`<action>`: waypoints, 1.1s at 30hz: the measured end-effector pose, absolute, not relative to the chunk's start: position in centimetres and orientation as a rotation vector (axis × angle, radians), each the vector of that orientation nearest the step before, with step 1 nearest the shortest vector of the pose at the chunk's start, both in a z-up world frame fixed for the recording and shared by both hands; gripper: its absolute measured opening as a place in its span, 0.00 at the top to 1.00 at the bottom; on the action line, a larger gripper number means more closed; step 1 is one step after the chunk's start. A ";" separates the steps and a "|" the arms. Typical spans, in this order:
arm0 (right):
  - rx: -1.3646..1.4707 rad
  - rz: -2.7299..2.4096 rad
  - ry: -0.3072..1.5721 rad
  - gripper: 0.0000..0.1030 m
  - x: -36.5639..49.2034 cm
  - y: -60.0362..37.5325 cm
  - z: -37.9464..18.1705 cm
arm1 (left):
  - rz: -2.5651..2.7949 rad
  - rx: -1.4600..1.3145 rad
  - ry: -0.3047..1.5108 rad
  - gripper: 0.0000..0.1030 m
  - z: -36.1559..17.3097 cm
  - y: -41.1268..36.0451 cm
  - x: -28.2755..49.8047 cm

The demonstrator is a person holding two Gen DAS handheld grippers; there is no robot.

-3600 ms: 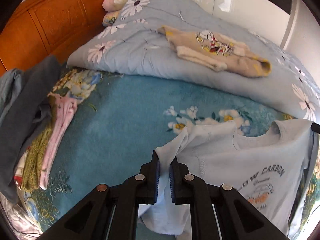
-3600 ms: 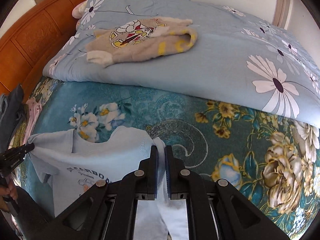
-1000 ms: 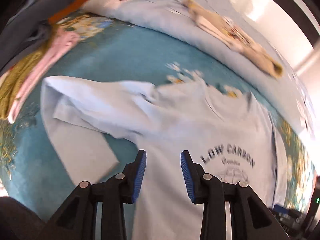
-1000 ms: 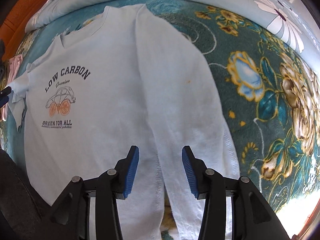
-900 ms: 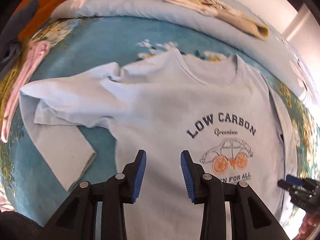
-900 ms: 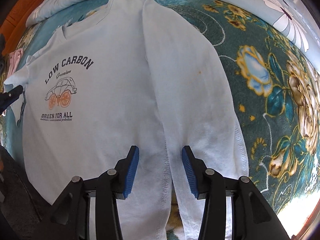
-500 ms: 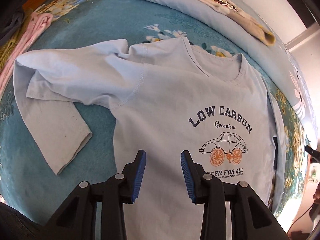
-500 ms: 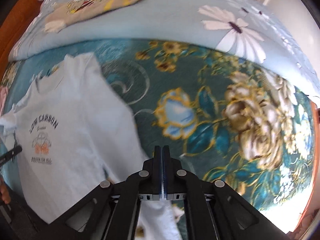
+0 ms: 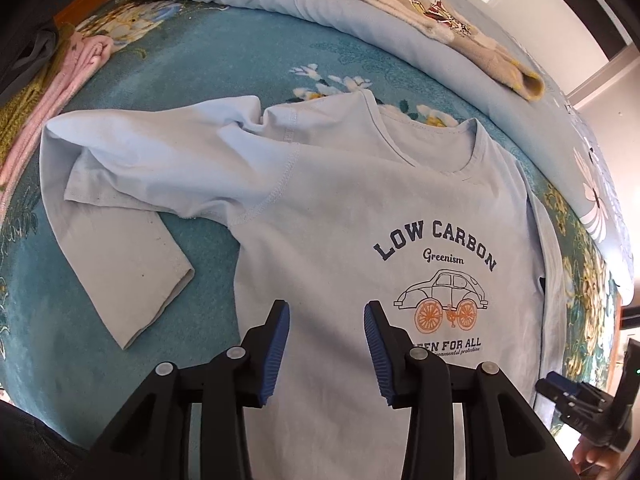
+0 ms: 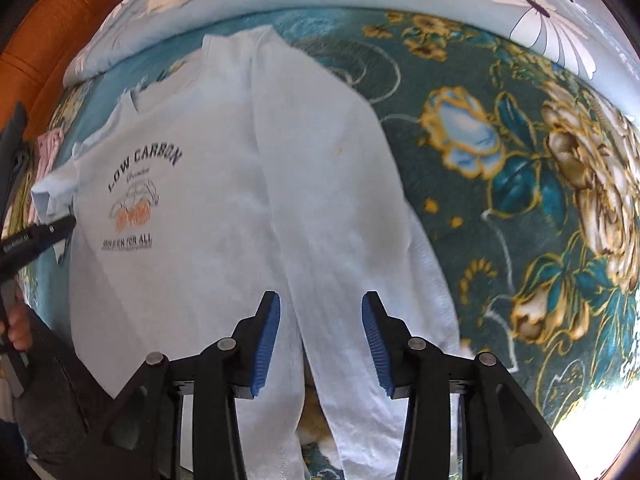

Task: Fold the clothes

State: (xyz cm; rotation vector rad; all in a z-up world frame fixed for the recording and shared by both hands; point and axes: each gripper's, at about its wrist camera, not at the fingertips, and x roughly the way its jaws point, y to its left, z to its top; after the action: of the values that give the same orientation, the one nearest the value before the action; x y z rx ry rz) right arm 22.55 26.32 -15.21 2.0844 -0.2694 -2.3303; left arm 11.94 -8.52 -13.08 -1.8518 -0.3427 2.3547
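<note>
A light blue long-sleeve shirt [image 9: 340, 208] printed "LOW CARBON" lies front up on the floral bed cover; it also shows in the right wrist view [image 10: 224, 184]. Its left sleeve [image 9: 132, 216] is bent and crumpled to the left. Its right sleeve [image 10: 352, 216] lies straight along the body. My left gripper [image 9: 325, 312] is open and empty above the shirt's lower front. My right gripper [image 10: 320, 300] is open and empty above the gap between body and right sleeve. The right gripper's tip [image 9: 580, 396] shows at the left wrist view's lower right.
A blue daisy quilt [image 9: 320, 4] is bunched at the bed's far side with a beige printed sweater [image 9: 436, 20] on it. Pink, green and grey clothes [image 9: 52, 80] are piled at the left by the wooden headboard [image 10: 48, 48]. The teal floral bed cover [image 10: 520, 152] stretches to the right.
The right gripper, shut half a second ago and aimed at the bed cover, is now open over the shirt's right sleeve. The left gripper stays open and has moved in closer above the shirt.
</note>
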 end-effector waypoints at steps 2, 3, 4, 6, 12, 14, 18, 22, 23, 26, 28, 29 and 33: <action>2.094 -2.334 -0.206 0.57 23.3 25.6 -15.9 | 2.360 -1.845 -0.333 0.57 -12.9 -8.3 12.0; 2.076 -2.350 -0.172 0.58 23.6 25.4 -15.9 | 2.362 -1.845 -0.332 0.56 -12.9 -8.3 12.1; 2.071 -2.355 -0.157 0.61 23.7 25.2 -15.8 | 2.364 -1.845 -0.332 0.56 -12.9 -8.3 12.1; 2.072 -2.343 -0.192 0.99 23.4 25.6 -15.7 | 2.371 -1.845 -0.343 0.56 -12.8 -8.5 12.2; 2.017 -2.475 -0.264 0.99 21.3 30.5 -12.4 | 2.386 -1.863 -0.376 0.55 -12.9 -9.0 12.5; 2.010 -2.591 -0.290 0.99 19.9 33.9 -10.9 | 2.386 -1.875 -0.380 0.55 -13.0 -9.1 12.4; 2.016 -2.805 -0.362 0.99 17.6 40.5 -8.9 | 2.402 -1.872 -0.365 0.55 -12.9 -8.9 12.4; 1.988 -2.956 -0.702 0.98 17.3 46.2 -8.7 | 2.404 -1.884 -0.367 0.54 -12.9 -9.1 12.5; 1.956 -2.950 -0.827 0.96 17.5 47.0 -8.8 | 2.405 -1.889 -0.367 0.54 -12.9 -9.2 12.5; 1.856 -2.990 -1.019 0.84 19.0 47.9 -8.5 | 2.410 -1.894 -0.397 0.54 -12.9 -9.7 12.5; 1.825 -2.998 -0.924 0.73 19.8 47.0 -8.0 | 2.407 -1.908 -0.408 0.53 -13.1 -9.9 12.4; 1.815 -2.979 -0.847 0.68 20.3 46.1 -7.8 | 2.404 -1.913 -0.409 0.52 -13.2 -9.8 12.4; 1.833 -2.718 -0.420 0.50 21.8 39.4 -9.4 | 2.394 -1.917 -0.374 0.52 -13.2 -9.1 12.3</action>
State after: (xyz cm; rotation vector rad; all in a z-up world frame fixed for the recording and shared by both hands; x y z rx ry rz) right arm 21.80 39.40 -9.43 1.8330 -0.4200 -2.7183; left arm 12.34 -9.15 -13.19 -1.9168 -0.3739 2.3942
